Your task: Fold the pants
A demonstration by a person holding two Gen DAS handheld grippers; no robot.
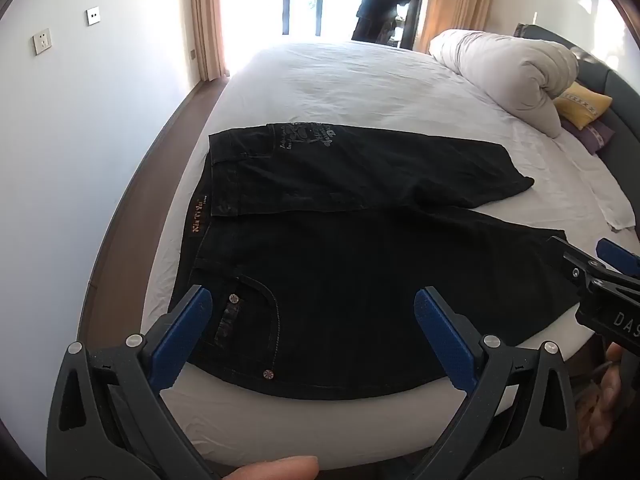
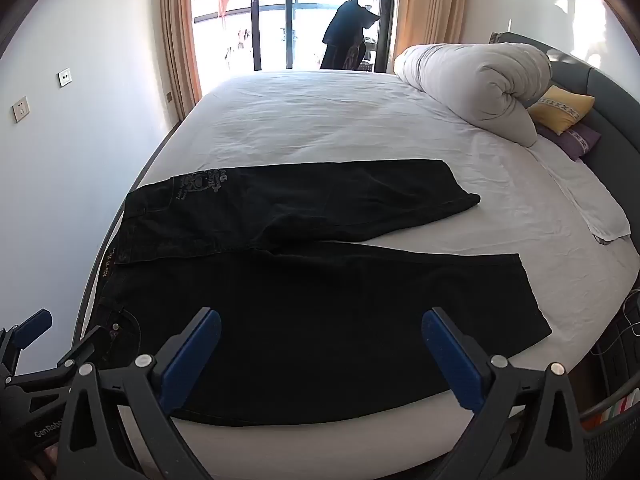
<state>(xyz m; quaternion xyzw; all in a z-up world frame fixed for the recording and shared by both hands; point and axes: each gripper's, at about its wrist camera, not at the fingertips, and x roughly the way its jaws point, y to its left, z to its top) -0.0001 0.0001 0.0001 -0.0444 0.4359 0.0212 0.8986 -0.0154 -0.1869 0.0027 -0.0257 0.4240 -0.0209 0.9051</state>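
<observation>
Black jeans [image 1: 340,272] lie flat on the white bed [image 1: 360,88], waistband to the left, both legs spread toward the right. The far leg carries a grey print near its pocket. My left gripper [image 1: 312,304] hovers open above the near hip pocket with nothing between its blue pads. The right gripper [image 2: 320,324] hangs open over the middle of the near leg of the jeans [image 2: 320,320], also holding nothing. Each gripper shows at the edge of the other's view: the right one [image 1: 600,272] and the left one [image 2: 36,344].
A rolled white duvet [image 2: 480,84] and yellow and purple pillows [image 2: 564,110] sit at the bed's [image 2: 340,112] far right by the dark headboard. A wall with sockets runs along the left. Curtains and a balcony door stand behind. A person's fingers [image 1: 280,466] show at the bottom.
</observation>
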